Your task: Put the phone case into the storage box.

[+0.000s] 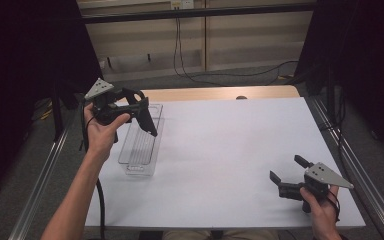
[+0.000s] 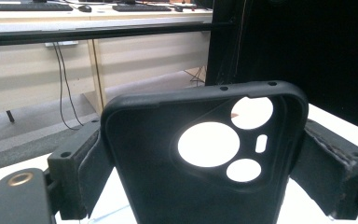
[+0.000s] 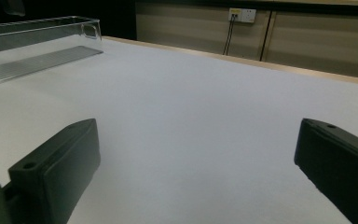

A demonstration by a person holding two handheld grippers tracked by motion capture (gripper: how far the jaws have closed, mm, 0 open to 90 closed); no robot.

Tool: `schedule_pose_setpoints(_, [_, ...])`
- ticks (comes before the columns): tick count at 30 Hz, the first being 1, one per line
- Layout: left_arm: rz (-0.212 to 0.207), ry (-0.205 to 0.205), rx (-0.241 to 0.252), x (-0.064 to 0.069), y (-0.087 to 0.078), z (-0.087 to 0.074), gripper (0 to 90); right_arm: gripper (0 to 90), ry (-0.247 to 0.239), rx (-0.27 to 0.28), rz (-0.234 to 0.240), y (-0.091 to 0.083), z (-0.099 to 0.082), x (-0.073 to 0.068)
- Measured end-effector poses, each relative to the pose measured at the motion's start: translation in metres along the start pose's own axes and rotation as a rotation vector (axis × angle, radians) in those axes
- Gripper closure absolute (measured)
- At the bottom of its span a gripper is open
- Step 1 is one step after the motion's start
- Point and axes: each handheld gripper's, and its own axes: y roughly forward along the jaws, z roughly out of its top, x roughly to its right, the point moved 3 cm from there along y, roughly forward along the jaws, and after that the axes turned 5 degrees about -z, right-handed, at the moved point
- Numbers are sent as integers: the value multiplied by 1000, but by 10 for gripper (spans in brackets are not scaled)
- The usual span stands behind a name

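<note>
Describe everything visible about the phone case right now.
The phone case is black, matte and rubbery-looking, with round and oval camera cutouts near its top and small holes along the top edge. The left hand-held gripper is clamped on its sides, holding it in the air over the clear tray, angled down toward it.

Dim and dark at the edges, brightest on the white table (image 1: 230, 150). Blurred close up, faintly shadowed.
</note>
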Motion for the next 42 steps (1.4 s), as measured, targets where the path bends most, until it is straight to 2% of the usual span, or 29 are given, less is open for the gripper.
schedule_pose_setpoints(3, [5,-4,-1,-4,0,0,130,0,-4,-1,1,0,0,0])
schedule_pose_setpoints(5, [23,4,-16,-7,1,0,130,0,-3,-1,4,0,0,0])
schedule_pose_setpoints(15, [49,-4,-12,-19,11,-5,130,0,-6,-1,-1,0,0,0])
schedule_pose_setpoints(18, [66,5,-11,-22,14,-6,130,0,-3,-3,1,0,0,0])
schedule_pose_setpoints(20, [79,3,-10,-23,17,-7,129,0,-2,-6,5,-1,-1,0])
schedule_pose_setpoints(22, [74,11,-7,-24,20,-8,130,0,-1,-3,4,-1,0,0])
schedule_pose_setpoints(23, [88,20,-14,-25,20,-9,129,0,-1,-4,5,-1,-1,0])
schedule_pose_setpoints(28, [93,39,-19,-26,25,-11,129,0,-1,-7,5,-1,-1,0])
schedule_pose_setpoints(36, [113,50,-17,-31,33,-15,128,0,-3,-5,7,0,-1,0])
schedule_pose_setpoints(42, [133,39,-15,-37,45,-19,128,0,1,-5,8,0,-1,0])
